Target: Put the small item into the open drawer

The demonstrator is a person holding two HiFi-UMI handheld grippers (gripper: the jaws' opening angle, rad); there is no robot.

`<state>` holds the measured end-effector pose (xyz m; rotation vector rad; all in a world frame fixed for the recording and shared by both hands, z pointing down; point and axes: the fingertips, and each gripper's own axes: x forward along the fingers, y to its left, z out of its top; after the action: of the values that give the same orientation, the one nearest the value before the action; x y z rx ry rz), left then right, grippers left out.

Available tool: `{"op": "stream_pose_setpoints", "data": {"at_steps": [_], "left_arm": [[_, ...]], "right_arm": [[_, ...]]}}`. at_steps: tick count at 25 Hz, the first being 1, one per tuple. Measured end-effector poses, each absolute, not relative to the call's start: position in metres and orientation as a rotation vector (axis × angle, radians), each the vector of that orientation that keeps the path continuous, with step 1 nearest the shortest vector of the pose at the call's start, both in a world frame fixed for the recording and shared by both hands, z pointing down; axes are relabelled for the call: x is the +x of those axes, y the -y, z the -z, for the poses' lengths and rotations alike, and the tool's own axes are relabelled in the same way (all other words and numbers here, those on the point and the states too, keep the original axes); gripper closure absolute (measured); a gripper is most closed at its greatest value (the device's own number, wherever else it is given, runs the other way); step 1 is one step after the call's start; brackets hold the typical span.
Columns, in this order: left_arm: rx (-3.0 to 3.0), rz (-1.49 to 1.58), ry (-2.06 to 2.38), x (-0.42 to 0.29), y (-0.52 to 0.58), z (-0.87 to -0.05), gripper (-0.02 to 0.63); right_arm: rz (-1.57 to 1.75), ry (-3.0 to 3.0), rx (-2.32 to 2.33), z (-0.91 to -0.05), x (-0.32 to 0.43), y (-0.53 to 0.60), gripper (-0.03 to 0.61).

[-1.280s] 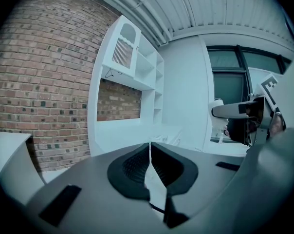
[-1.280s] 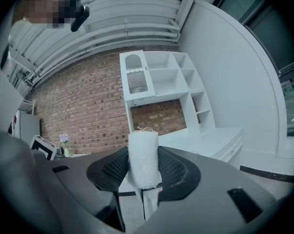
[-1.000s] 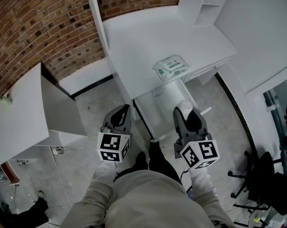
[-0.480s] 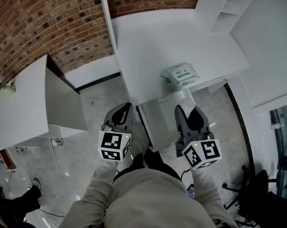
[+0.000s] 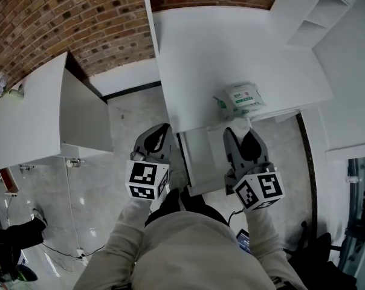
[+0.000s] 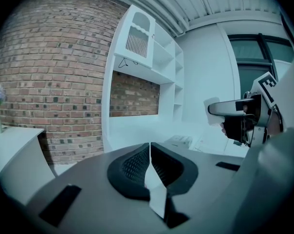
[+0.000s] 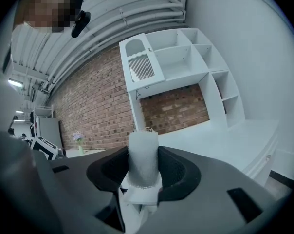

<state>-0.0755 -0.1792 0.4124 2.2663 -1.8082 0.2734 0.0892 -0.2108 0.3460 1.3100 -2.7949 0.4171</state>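
Observation:
A small white cylinder wrapped in mesh (image 7: 142,160) stands upright between the jaws of my right gripper (image 7: 143,152), which is shut on it. In the head view the right gripper (image 5: 242,136) hovers over the right part of the open white drawer (image 5: 200,162), which sticks out from under the white desk (image 5: 219,47). My left gripper (image 5: 158,132) hangs over the floor just left of the drawer. Its jaws meet with nothing between them (image 6: 149,150). The left gripper view shows the right gripper (image 6: 225,108) off to the right.
A pack of wipes (image 5: 243,99) lies at the desk's front edge, just beyond the right gripper. A white side table (image 5: 25,125) stands to the left, white shelves (image 5: 315,17) at the back right, and a brick wall (image 5: 80,23) behind. Cables trail on the floor at lower left.
The desk, the wipes and the drawer sit nearer to both grippers than a second ago. The grip on the white item is unchanged and the left jaws stay together.

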Motion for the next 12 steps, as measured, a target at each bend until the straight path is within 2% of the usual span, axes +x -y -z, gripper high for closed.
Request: {"op": "stream_pose_setpoints", "data": {"at_steps": [12], "left_arm": [[2.150,-0.318,1.875,-0.084,0.178,-0.431,0.588]], "right_arm": [[-0.416,2.789,1.085,-0.377,0.065,0.226,0.383]]}}
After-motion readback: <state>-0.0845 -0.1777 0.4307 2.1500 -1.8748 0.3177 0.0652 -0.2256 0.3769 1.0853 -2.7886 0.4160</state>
